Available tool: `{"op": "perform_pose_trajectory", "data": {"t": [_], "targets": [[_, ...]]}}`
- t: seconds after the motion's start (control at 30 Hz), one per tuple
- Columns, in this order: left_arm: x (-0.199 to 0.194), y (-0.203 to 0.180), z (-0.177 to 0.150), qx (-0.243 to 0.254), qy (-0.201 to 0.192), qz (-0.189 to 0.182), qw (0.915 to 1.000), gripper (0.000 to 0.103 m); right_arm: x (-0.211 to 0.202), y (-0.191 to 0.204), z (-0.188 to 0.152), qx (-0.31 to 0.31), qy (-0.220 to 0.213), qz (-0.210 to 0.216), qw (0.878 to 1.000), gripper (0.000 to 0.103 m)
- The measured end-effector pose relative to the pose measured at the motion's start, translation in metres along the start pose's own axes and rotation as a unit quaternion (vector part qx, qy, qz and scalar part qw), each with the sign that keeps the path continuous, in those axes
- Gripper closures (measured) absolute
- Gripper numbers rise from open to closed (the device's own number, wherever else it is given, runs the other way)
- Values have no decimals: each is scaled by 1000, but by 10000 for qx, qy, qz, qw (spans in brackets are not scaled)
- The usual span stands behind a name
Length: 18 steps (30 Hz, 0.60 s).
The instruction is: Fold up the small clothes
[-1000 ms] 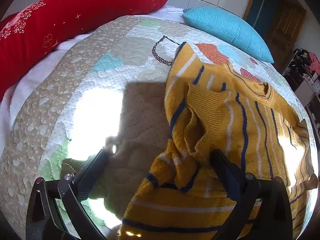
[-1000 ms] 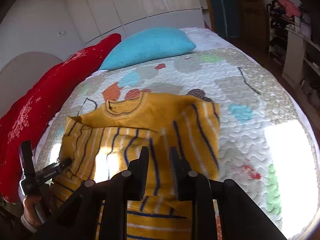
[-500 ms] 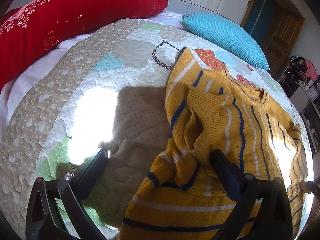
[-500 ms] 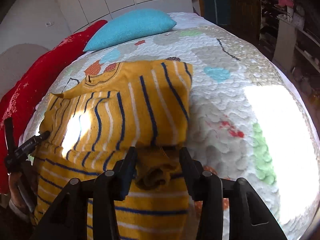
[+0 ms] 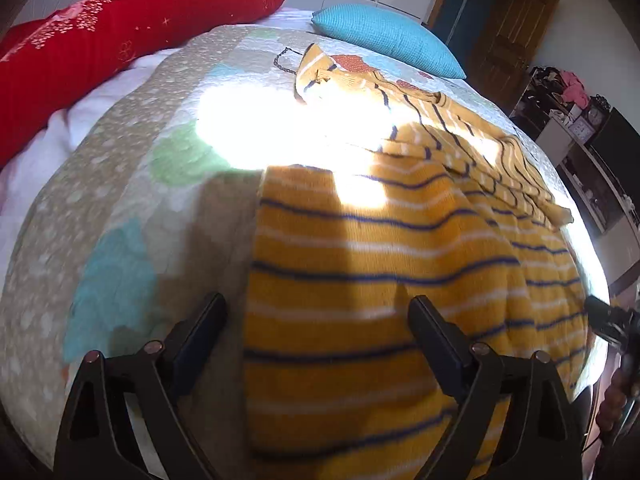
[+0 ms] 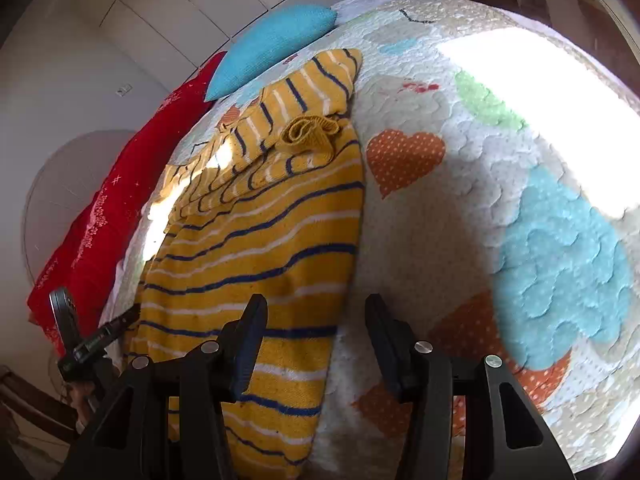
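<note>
Covering the bed: a quilted bedspread (image 5: 120, 184) with pastel patches, orange polka-dot hearts and blue and green cloud shapes lies under your grippers; bright sun patches fall across it.
Left gripper: your black two-finger left gripper (image 5: 316, 320) hangs low over the near end of the bedspread, its jaws wide and closing; the left finger is over bare quilt, the right finger over the garment, pads not pressing anything.
Right gripper: your black two-finger right gripper (image 6: 316, 340) stands about half open with nothing clamped; its left finger is over the garment's right edge, its right finger over bare quilt.
Garment: the mustard-yellow knitted sweater with navy and white stripes (image 5: 360, 280) lies flat on the bedspread, hem end nearest you, one sleeve folded across the body with its ribbed cuff bunched on top (image 6: 312, 132).
Each other: the tip of your right gripper shows at the sweater's right edge in the left view; your left one sits at its left edge in the right view.
Far end: a turquoise textured pillow (image 5: 384, 36) and a long red embroidered cushion (image 5: 112, 32).
Room: white panelled wardrobe doors (image 6: 168, 12), a brown wooden door (image 5: 508, 36), and cluttered shelves (image 5: 560, 96) at the side.
</note>
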State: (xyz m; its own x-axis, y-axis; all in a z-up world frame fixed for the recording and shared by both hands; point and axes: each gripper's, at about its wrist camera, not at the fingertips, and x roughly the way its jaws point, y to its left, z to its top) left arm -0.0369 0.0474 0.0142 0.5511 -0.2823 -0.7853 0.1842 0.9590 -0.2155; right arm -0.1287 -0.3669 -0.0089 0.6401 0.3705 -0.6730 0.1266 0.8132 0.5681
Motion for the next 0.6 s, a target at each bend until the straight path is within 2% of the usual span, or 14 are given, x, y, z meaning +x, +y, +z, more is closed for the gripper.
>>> {"op": "perform_pose_trajectory", "data": {"t": [0.07, 0.2, 0.33, 0.4, 0.43, 0.47, 0.5, 0.57, 0.6], "targets": [[-22, -1, -19, -29, -72, -125, 9999, 15, 2, 0, -11, 111, 122, 375, 9992, 48], [-40, 3, -42, -360, 142, -902, 9952, 15, 2, -1, -32, 242, 306, 1009, 9941, 48], [-41, 4, -52, -407, 172, -1042, 9936, 15, 8, -4, -47, 437, 594, 1610, 9842, 47], [-44, 5, -58, -502, 238, -1273, 9903, 15, 12, -3, -55, 472, 757, 1789, 9798, 47], [-46, 6, -62, -585, 269, -1412, 9879, 19, 15, -1, -58, 458, 848, 1841, 9782, 47], [-47, 7, -65, -685, 319, -1557, 9849, 31, 18, 0, -62, 451, 922, 1895, 9765, 47], [-46, 9, -68, -777, 379, -1655, 9824, 38, 21, 2, -66, 462, 993, 1951, 9746, 47], [-45, 12, -75, -923, 468, -1722, 9796, 63, 29, 5, -72, 494, 1121, 2027, 9715, 47], [-43, 14, -79, -1012, 523, -1783, 9774, 67, 32, 7, -75, 517, 1164, 2065, 9701, 46]]}}
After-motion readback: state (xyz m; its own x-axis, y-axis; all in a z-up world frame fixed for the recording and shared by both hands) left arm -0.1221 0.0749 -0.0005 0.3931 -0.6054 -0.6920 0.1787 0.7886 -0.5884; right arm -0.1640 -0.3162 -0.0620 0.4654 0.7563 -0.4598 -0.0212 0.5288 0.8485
